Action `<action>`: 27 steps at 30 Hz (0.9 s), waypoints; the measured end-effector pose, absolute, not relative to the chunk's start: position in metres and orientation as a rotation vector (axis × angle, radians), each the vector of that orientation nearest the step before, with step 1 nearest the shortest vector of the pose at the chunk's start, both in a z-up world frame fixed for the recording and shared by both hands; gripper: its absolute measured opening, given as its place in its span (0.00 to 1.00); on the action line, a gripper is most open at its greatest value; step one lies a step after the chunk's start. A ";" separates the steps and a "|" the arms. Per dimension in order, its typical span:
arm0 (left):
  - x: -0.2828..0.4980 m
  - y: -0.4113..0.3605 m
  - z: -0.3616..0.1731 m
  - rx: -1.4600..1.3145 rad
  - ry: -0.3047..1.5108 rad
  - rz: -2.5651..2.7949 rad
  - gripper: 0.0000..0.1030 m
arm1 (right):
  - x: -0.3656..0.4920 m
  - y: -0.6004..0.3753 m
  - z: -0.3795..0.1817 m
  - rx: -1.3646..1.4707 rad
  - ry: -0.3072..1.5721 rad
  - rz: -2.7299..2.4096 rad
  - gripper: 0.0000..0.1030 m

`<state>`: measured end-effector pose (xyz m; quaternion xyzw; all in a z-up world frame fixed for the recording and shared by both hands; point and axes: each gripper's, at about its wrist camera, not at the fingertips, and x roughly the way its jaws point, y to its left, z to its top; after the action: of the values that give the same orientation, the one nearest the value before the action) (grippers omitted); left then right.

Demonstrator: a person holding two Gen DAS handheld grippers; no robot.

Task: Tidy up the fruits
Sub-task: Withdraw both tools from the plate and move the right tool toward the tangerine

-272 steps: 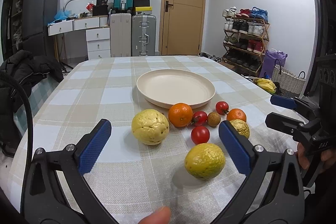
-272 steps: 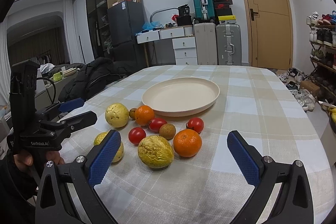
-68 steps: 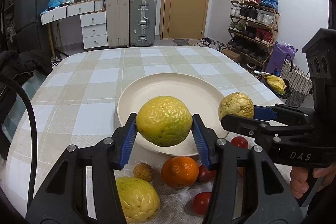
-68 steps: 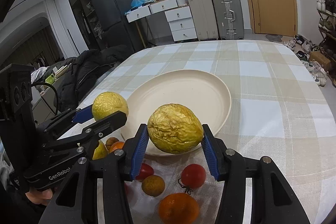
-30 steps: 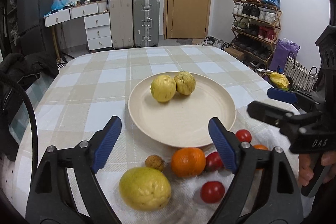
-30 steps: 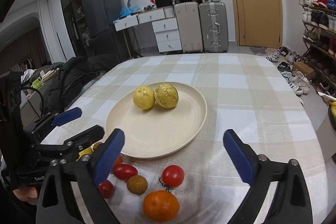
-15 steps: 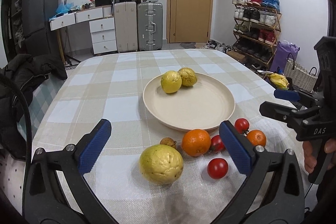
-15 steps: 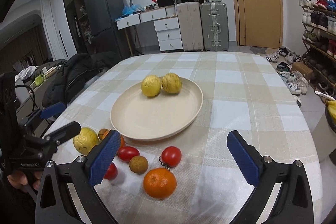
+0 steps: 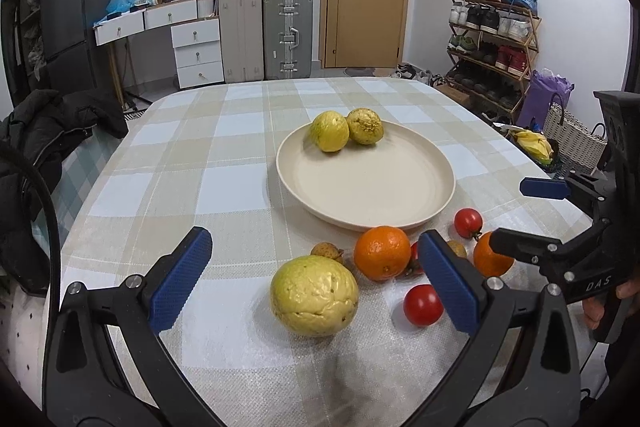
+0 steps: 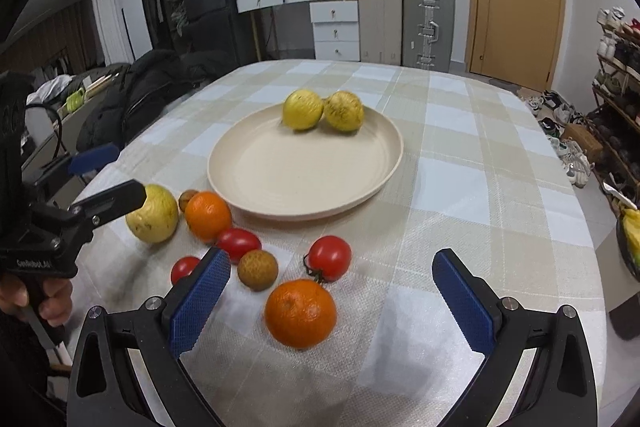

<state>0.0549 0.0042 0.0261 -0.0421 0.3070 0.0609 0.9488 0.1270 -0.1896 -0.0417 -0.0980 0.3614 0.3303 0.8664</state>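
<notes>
A cream plate (image 9: 400,203) (image 10: 280,195) holds two yellow wrinkled fruits (image 9: 329,131) (image 10: 303,109) side by side at its far edge. My left gripper (image 9: 316,279) is open, with a third yellow fruit (image 9: 314,295) (image 10: 154,213) lying on the cloth between its fingers, untouched. My right gripper (image 10: 332,297) is open around an orange (image 10: 300,313) on the cloth. A second orange (image 9: 382,253) (image 10: 208,209), red tomatoes (image 9: 423,305) (image 10: 330,257) and small brown fruits (image 10: 257,269) lie in front of the plate.
The table has a checked cloth (image 9: 224,187). A black coat (image 9: 48,131) hangs at the left edge. Suitcases, drawers and a door stand behind; a shoe rack (image 9: 492,39) and basket stand to the right.
Both grippers let go of their yellow fruits on the plate, opened and drew back. Over the last half second each has lowered toward the loose fruit on the cloth.
</notes>
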 end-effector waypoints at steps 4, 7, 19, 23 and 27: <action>0.057 0.006 0.020 -0.104 0.656 0.106 1.00 | 0.126 -0.186 -0.049 -0.254 0.782 0.699 1.00; 0.061 0.009 0.019 -0.116 0.674 0.111 1.00 | 0.129 -0.187 -0.056 -0.267 0.805 0.700 1.00; 0.070 0.003 0.006 -0.080 0.737 0.106 1.00 | 0.128 -0.187 -0.067 -0.303 0.879 0.744 1.00; 0.073 0.001 0.003 -0.058 0.750 0.116 1.00 | 0.130 -0.188 -0.071 -0.304 0.904 0.731 1.00; 0.076 0.003 -0.001 -0.059 0.765 0.123 1.00 | 0.130 -0.191 -0.070 -0.287 0.914 0.757 1.00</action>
<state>0.0756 0.0035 -0.0008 -0.0286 0.3729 0.0601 0.9255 0.1296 -0.1910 -0.0700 -0.1346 0.4293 0.3553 0.8193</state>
